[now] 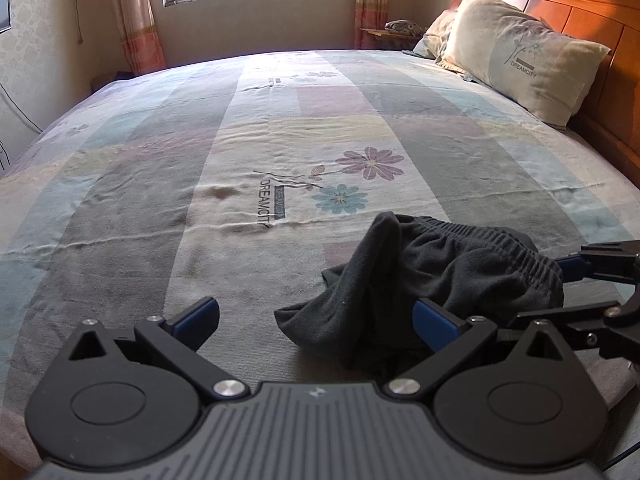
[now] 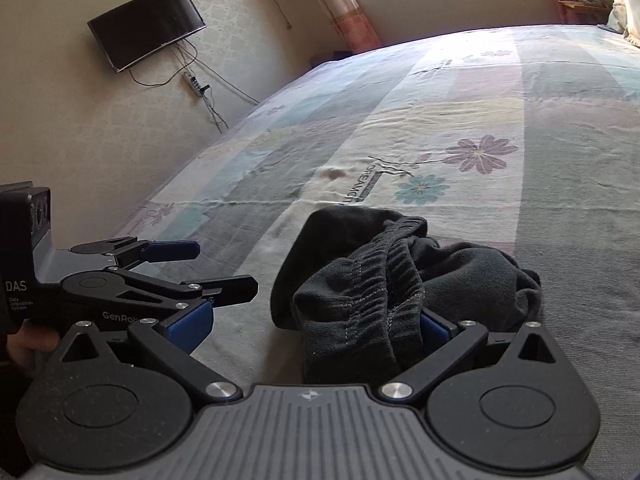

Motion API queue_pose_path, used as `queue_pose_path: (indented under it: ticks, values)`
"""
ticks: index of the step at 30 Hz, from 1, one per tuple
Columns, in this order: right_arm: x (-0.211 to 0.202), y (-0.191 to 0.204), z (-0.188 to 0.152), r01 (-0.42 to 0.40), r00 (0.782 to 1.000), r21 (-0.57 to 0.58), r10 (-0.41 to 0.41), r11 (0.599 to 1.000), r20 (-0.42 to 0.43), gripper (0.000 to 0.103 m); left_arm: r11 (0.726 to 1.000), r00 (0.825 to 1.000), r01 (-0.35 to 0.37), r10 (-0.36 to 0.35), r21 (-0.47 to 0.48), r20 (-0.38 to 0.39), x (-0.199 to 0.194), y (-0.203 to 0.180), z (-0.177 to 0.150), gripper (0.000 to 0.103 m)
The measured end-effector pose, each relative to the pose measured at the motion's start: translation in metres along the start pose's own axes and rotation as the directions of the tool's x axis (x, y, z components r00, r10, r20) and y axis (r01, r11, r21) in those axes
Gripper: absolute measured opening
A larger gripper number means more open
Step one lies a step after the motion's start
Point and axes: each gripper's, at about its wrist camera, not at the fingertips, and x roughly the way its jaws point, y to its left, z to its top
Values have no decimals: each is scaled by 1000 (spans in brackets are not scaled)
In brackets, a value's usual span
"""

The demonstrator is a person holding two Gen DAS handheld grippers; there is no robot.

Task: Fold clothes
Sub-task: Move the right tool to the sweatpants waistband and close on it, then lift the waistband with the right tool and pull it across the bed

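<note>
Dark grey, soft knit cloth lies bunched on the bed [image 1: 160, 208]: a pair of shorts [image 1: 448, 272] with a ribbed elastic waistband [image 1: 492, 240], crumpled at lower right of the left wrist view and at lower centre of the right wrist view. The heap is too rumpled to give a clear long axis; in the left wrist view the waistband runs from upper centre down toward the right edge, and a loose flap trails toward lower left. How the legs lie cannot be made out.

The left gripper [image 1: 316, 318] is spread wide. Its left finger is over bare sheet, and its right finger's blue pad [image 1: 436, 322] sits against the edge of the cloth, clamping nothing. The right gripper [image 2: 312, 326] is also spread wide; the cloth heaps up over its right finger, whose pad is mostly hidden, while the left pad [image 2: 190, 326] is clear of the fabric.

In the right wrist view a hand [image 2: 24, 346] is cut off at the left edge. A pillow [image 1: 524, 52] leans on the wooden headboard [image 1: 592, 12] at upper right.
</note>
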Motion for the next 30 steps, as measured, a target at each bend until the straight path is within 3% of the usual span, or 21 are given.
queue_pose_path:
  ticks: [2,8,11,14,16,17,19,21,23,27,30]
  values:
    - [4,1,1,-34,999,-19,34,999,-10,103,1000,1000,-6,6,6,2,-1,5,0,102]
    - [23,-8,-3,-34,998,-65,31,997,-51,103,999,1000,-1,2,33,-8,-1,14,-2,102]
    - [21,-8,1,-41,998,-71,37,997,-59,103,999,1000,16,-16,34,-5,-3,14,-3,102]
    - [10,-4,9,-116,993,-68,114,991,-27,102,999,999,37,-38,40,10,-8,15,-4,102]
    - [14,-4,10,-101,994,-89,98,991,-42,100,998,999,41,-42,45,21,-11,16,-4,102]
    - [18,-6,10,-75,996,-101,69,992,-61,96,998,999,34,-35,47,28,-12,17,-4,102]
    - [28,-13,8,-13,994,-99,2,995,-108,65,998,999,20,-22,56,28,-14,17,-6,102]
    - [25,-20,12,-3,995,-57,-3,998,-102,50,998,1000,11,-13,68,21,-17,18,-7,102]
    - [16,-18,19,-7,997,-56,3,998,-79,44,997,1000,19,-21,70,20,-17,18,-8,102]
    - [10,-13,26,67,995,-117,-75,991,-70,31,997,999,42,-44,70,19,-17,19,-9,102]
    - [4,-17,27,99,992,-110,-107,989,-64,29,996,998,60,-61,70,17,-16,19,-9,102]
